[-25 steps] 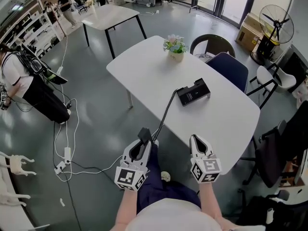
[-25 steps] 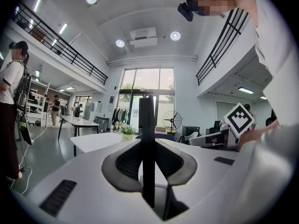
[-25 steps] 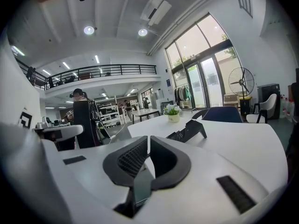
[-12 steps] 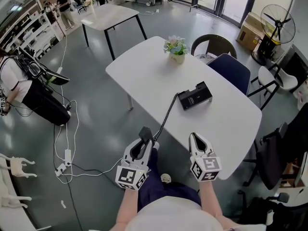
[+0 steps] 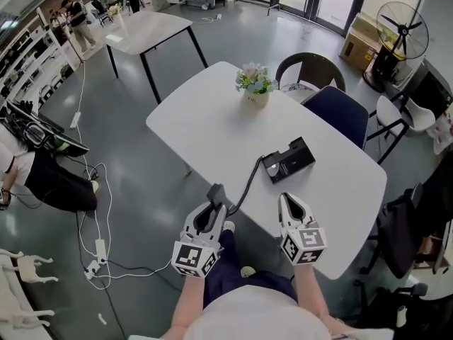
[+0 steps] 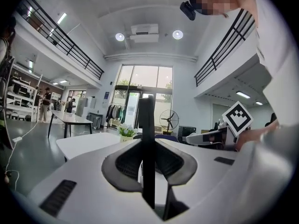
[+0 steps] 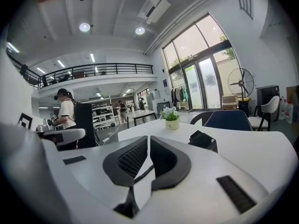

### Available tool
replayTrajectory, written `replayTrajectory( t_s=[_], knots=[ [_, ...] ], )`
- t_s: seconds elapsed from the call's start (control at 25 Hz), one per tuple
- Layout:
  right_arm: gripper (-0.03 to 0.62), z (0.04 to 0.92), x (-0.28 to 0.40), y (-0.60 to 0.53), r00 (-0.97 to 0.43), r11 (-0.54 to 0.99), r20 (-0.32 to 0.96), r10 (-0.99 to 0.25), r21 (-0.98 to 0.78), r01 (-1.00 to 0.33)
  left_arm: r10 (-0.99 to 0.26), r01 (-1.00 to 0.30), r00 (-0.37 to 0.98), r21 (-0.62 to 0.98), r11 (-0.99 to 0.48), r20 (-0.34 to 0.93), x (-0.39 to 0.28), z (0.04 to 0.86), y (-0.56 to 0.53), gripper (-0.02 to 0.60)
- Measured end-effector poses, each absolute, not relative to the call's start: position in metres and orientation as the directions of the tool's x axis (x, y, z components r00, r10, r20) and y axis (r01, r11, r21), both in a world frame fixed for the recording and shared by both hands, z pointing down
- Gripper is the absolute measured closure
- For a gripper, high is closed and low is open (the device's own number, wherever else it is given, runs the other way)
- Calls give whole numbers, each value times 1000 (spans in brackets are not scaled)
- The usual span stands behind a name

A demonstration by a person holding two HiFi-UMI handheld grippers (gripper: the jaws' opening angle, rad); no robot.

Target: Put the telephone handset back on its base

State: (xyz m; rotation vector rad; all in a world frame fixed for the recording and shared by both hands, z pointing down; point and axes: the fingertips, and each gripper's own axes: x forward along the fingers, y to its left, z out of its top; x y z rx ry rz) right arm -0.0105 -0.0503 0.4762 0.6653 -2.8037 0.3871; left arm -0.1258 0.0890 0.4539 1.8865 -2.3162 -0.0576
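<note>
One black handset (image 5: 214, 191) stands clamped edge-on between the jaws of the left gripper (image 5: 211, 207), its upper end poking out past the fingertips. In the left gripper view the handset (image 6: 146, 143) reads as a thin upright bar with the ribbed pads pressed against both of its faces. It hangs just off the near edge of the tabletop (image 5: 205, 119), apart from the base (image 5: 289, 160). A coiled cord (image 5: 248, 181) runs from the handset up over the edge and across the white surface to the base's left end. The base lies flat on the near half of the tabletop, its cradle bare. The right gripper (image 5: 288, 202) hovers beside the left one, just short of the base, with its jaws drawn almost together and nothing held between them; its own view shows the base (image 7: 203, 140) ahead and to the right. Further back on the tabletop stands a small flower pot (image 5: 255, 85). Two chairs (image 5: 340, 108) are tucked in at the far side, and a floor fan (image 5: 401, 30) stands beyond them.
</note>
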Motion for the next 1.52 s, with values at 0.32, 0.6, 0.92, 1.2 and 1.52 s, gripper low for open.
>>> replayTrajectory(
  t_s=[0.32,0.6,0.92,1.2,1.52],
  knots=[
    [553,466,-53,-86,-827,818,292,-480,-191,-542,-991,-986,-101,125,112,92,-180,444,40,497],
    [553,464,-78,-110,-789,780,296,-539,-179,-600,-995,-989,-39,141,51,90,-216,446,8,497],
    [553,466,-89,-128,-740,728,297,-603,-174,-663,-995,-988,34,150,-20,91,-238,450,-18,497],
    [553,467,-98,-140,-702,685,287,-652,-175,-708,-992,-987,90,144,-77,87,-256,451,-38,497],
    [553,472,-92,-147,-647,624,288,-706,-177,-761,-980,-978,172,135,-158,100,-261,455,-58,497]
  ],
)
